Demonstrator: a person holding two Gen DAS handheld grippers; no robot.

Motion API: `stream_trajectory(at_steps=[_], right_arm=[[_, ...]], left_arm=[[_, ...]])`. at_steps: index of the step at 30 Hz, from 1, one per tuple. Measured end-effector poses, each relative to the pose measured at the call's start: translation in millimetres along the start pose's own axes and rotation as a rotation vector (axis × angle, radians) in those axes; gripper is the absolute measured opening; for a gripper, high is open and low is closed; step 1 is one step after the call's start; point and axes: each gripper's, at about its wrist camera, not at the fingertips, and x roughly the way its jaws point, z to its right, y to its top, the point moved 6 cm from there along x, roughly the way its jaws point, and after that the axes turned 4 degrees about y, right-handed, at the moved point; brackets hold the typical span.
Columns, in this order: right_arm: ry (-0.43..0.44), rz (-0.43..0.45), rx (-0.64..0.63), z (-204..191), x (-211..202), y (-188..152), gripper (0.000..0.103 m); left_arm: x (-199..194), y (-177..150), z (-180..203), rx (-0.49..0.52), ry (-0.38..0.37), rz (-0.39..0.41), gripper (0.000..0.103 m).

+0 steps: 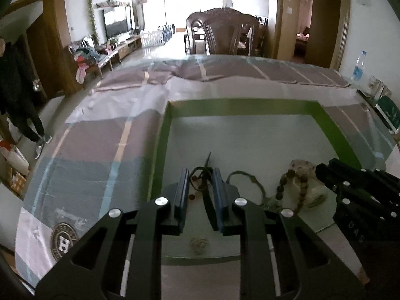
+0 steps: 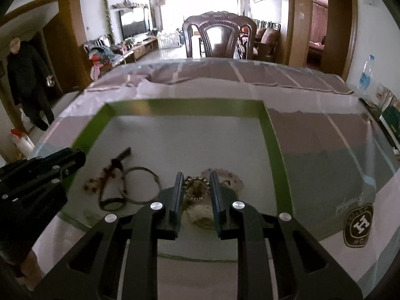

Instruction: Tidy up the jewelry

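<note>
A green-rimmed tray (image 1: 237, 106) (image 2: 185, 108) with a pale floor lies on the striped cloth. My left gripper (image 1: 201, 172) hovers over a dark cord bracelet (image 1: 200, 178), jaws a narrow gap apart and pressing on nothing. A silver bangle (image 1: 246, 177) (image 2: 142, 187) lies beside the cord. Further right, a brown bead string (image 1: 287, 185) drapes over a pale shell-like piece (image 1: 307, 175). My right gripper (image 2: 196, 175) (image 1: 350, 182) hangs above a gold-toned beaded ring (image 2: 196, 187), also slightly apart and empty. A pale pink bead bracelet (image 2: 232, 175) lies just beyond it.
A carved wooden chair (image 1: 222, 32) stands at the table's far side. A water bottle (image 1: 359, 67) and some books (image 1: 387, 115) sit at the right edge. A person in dark clothes (image 2: 27, 80) stands by the doorway at left. The cloth is rumpled at the far end.
</note>
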Motion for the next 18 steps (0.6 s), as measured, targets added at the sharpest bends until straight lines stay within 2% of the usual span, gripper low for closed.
stream_trajectory(at_steps=[7, 8, 9, 10, 11, 12, 15, 18], right_arm=[[-0.013, -0.046, 0.019, 6, 15, -9, 0.021], [-0.018, -0.047, 0.021, 7, 16, -10, 0.024], [-0.023, -0.049, 0.023, 8, 17, -10, 0.038], [-0.026, -0.04, 0.028, 8, 15, -10, 0.054], [-0.024, -0.019, 0.023, 7, 12, -9, 0.058], [-0.033, -0.007, 0.022, 8, 10, -8, 0.066], [-0.033, 0.025, 0.027, 8, 1, -6, 0.071], [-0.037, 0.059, 0.044, 12, -8, -5, 0.079]], left_arm=[[7, -3, 3, 0.003, -0.005, -0.027, 0.02], [8, -3, 4, 0.003, -0.004, -0.029, 0.023], [9, -3, 4, 0.005, -0.004, -0.03, 0.027], [10, -3, 5, 0.006, 0.0, -0.03, 0.038], [10, -3, 5, 0.006, 0.008, -0.028, 0.053], [9, -3, 5, 0.005, 0.014, -0.021, 0.058], [7, -2, 6, 0.004, 0.004, -0.014, 0.062], [2, -4, 9, 0.005, 0.003, 0.0, 0.066]])
